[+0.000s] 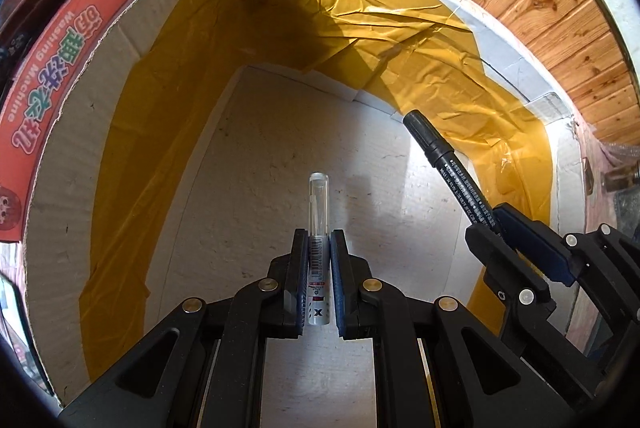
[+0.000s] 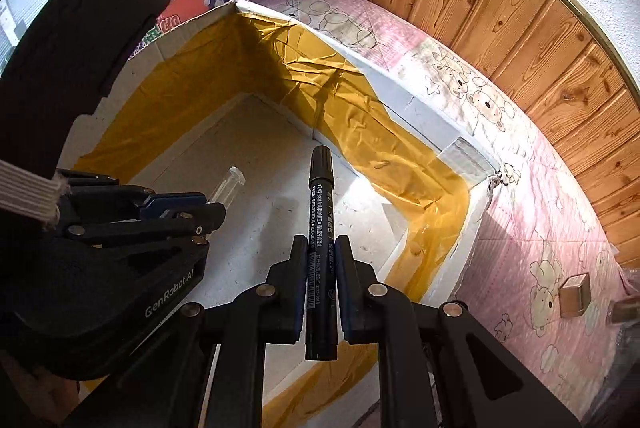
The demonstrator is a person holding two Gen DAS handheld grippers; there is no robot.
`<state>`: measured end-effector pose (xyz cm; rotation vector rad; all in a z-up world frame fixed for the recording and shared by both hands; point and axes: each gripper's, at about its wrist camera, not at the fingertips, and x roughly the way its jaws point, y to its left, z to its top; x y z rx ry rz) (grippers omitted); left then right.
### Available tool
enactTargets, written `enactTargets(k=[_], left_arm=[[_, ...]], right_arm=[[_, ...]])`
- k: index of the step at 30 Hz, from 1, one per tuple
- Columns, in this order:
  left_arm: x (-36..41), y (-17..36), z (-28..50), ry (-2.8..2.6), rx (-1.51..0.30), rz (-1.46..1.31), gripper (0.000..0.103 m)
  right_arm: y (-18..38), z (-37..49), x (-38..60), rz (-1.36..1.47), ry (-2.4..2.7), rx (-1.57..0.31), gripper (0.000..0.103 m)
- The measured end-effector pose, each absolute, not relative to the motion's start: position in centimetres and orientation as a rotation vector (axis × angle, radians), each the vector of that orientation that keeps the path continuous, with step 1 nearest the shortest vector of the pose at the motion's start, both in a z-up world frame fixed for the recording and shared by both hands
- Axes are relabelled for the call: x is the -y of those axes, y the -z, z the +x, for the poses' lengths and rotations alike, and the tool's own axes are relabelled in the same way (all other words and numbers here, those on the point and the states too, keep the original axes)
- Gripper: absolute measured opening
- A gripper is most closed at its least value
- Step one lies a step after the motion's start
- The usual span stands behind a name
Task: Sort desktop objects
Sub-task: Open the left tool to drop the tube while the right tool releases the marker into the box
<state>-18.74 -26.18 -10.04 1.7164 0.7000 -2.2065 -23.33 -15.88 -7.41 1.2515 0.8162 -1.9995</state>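
- The surface is a pink mat (image 2: 532,228) printed with cartoon bears, running along the right side of the right wrist view; behind it stands a wall of knotty wood panelling (image 2: 500,8) with white plaster above.
- One open cardboard box (image 1: 80,164) fills most of both views; its inner walls are lined with wrinkled yellow-brown tape (image 1: 360,28) and its floor is pale and speckled.
- In the upper left of both views lies a stack of printed cartons; the nearest is one orange carton (image 1: 52,68) lettered "Washing Machine", touching the box's outer wall.
- Two pens are in view, each held over the box's inside.
- The left gripper (image 1: 319,260) is clenched on one white pen with a clear cap (image 1: 319,212), which points straight ahead at centre frame above the box floor.
- The right gripper (image 2: 322,264) grasps one black marker (image 2: 320,228) by its barrel, cap forward, near the box's right inner wall.
- The two grippers sit side by side, near each other but apart.
- On the mat at the lower right of the right wrist view sits one small brown cube (image 2: 575,294), and beside it a second small object cut off by the frame edge, too blurred to name.
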Motion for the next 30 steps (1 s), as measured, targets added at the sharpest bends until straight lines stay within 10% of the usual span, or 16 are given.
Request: enactTargets(k=[10,15,30], left_arm=[[26.8,11.4,-20.3,2.179,-0.680,1.762,0.012],[27.6,11.1,-19.4,2.169,-0.732,1.765,0.031],[24.9,4.9,-12.0,2.223,-0.605,1.748,0.033]], right_arm=[[9.3,-23.3,17.5,1.221,1.888,-1.018,0.015],[8.2,-23.8,16.2,1.252,1.898,-0.882,0.027],[3.4,-18.7,11.0,1.238,1.900,-0.648,0.052]])
